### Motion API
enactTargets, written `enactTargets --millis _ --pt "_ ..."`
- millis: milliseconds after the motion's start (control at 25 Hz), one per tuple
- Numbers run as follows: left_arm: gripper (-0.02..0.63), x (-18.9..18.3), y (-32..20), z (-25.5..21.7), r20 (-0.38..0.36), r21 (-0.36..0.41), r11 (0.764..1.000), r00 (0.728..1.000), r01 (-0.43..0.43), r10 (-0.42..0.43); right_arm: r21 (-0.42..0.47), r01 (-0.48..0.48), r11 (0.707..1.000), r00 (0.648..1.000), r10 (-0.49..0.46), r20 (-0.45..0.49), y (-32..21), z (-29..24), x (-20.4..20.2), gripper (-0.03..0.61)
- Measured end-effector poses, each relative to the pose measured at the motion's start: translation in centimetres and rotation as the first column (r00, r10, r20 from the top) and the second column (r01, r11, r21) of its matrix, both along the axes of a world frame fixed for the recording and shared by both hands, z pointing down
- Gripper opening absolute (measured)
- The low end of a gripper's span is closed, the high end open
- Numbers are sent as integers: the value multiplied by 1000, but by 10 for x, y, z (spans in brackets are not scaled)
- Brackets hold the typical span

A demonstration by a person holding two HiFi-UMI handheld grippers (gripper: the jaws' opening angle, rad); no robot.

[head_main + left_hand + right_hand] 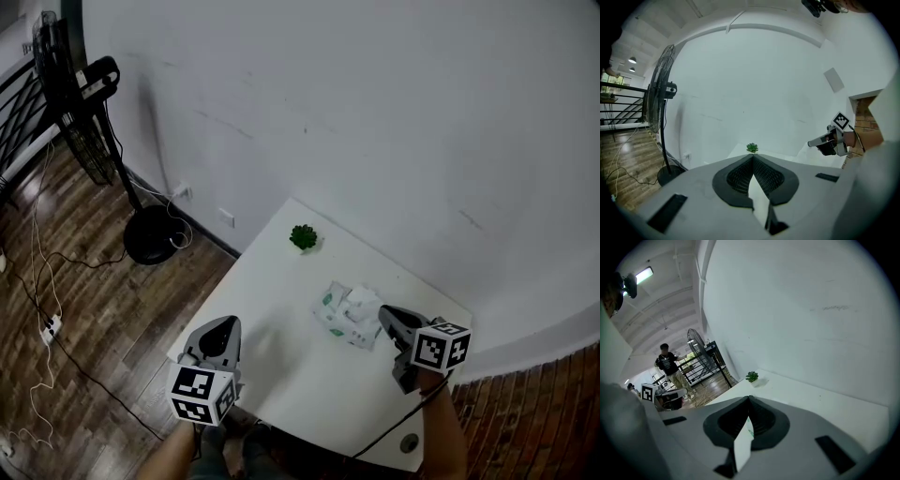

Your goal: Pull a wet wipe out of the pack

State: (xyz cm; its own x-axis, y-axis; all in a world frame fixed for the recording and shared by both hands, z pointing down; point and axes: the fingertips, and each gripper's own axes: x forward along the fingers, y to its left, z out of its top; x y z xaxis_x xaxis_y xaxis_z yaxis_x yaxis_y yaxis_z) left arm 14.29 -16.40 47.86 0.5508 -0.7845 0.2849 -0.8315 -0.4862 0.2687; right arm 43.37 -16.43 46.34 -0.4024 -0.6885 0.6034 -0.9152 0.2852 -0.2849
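Pack on tabletop, just beside right claw tip; wipe pokes up from top. Right claw: jaws together, nothing gripped. Left claw: jaws together, empty, near tabletop's left edge, well apart from pack. Plant at far edge. Fan on floor.

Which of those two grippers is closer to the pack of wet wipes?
Right. The right gripper has its tip just beside the pack's right edge. The left gripper hangs over the table's near left corner, well apart from the pack.
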Motion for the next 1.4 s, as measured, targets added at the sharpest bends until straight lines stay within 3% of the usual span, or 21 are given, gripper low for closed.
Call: enactTargets --millis 360,640,880,1080,1240,1400 --pt "3 14 -2 -34 -12 67 995 997 -73 74 135 -72 988 997 70 15 12 -50 -13 2" --pt "3 32 -14 -67 -4 136 979 988 -154 156 294 -179 939 980 198 -36 32 -96 -20 2" --pt "3 51 -22 -91 -17 185 958 974 -220 227 414 -305 858 931 360 -60 60 -121 -17 2" --pt "3 71 -26 -108 3 208 931 952 -301 307 496 -424 758 882 470 37 89 -130 -21 2" --pt "3 85 -28 -121 33 254 909 942 -330 333 520 -522 677 824 557 102 106 -118 -23 2" --pt "3 96 -20 -117 60 270 895 934 -356 353 525 -572 631 780 617 109 118 -102 -28 2"
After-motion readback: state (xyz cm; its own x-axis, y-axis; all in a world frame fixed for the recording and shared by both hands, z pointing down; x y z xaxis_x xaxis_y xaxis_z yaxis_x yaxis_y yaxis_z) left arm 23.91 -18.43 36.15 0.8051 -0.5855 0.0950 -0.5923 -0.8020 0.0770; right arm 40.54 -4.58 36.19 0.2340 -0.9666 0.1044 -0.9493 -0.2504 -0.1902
